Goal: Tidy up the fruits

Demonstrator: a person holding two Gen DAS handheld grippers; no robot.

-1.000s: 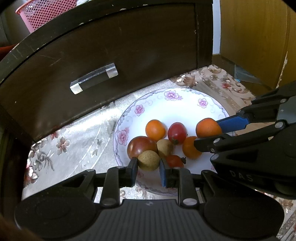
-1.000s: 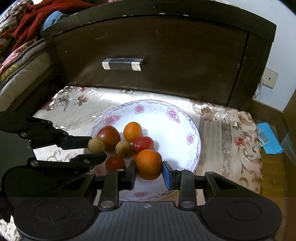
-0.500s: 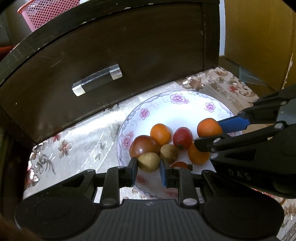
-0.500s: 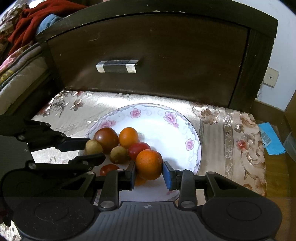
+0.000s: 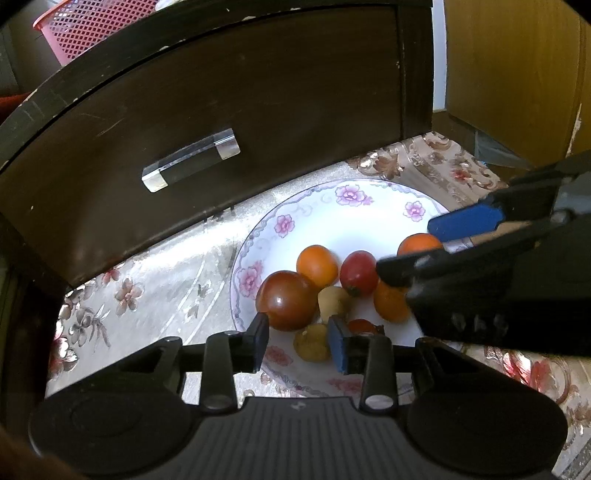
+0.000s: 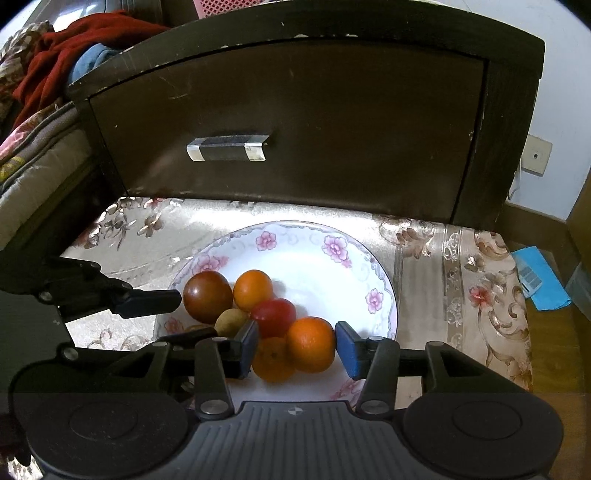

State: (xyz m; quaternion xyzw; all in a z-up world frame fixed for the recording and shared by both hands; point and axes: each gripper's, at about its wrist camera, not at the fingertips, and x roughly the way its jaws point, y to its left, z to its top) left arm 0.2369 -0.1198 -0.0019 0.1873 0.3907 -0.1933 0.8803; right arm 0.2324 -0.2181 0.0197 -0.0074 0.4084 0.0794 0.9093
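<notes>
1. A white plate (image 6: 384, 291) with pink flowers on its rim sits on a flowered cloth (image 6: 458, 258) in front of a dark wooden drawer front (image 6: 332, 122) with a clear handle (image 6: 227, 147).
2. The fruits lie bunched on the near left part of the plate: a large dark red tomato (image 6: 207, 296), an orange fruit (image 6: 253, 290) just beside it, a small red tomato (image 6: 274, 313), and a small tan fruit (image 6: 229, 322) in the middle.
3. The left gripper (image 5: 298, 341) has its fingers a little apart; they have just been opening. A small tan fruit (image 5: 312, 341) lies on the plate between them, close against the right finger and clear of the left one, so it is released.
4. The right gripper (image 6: 294, 345) also has its fingers parted after just opening. An orange (image 6: 311, 344) sits between them on the plate, near the right finger; whether it touches is hard to tell. A second orange fruit (image 6: 271, 360) lies against it on the left.
5. In the left wrist view, another small red tomato (image 5: 360, 326) peeks out behind the right finger.
6. A pink mesh basket (image 5: 99, 26) stands behind the drawer unit, and red clothing (image 6: 55, 70) lies at the far left.
</notes>
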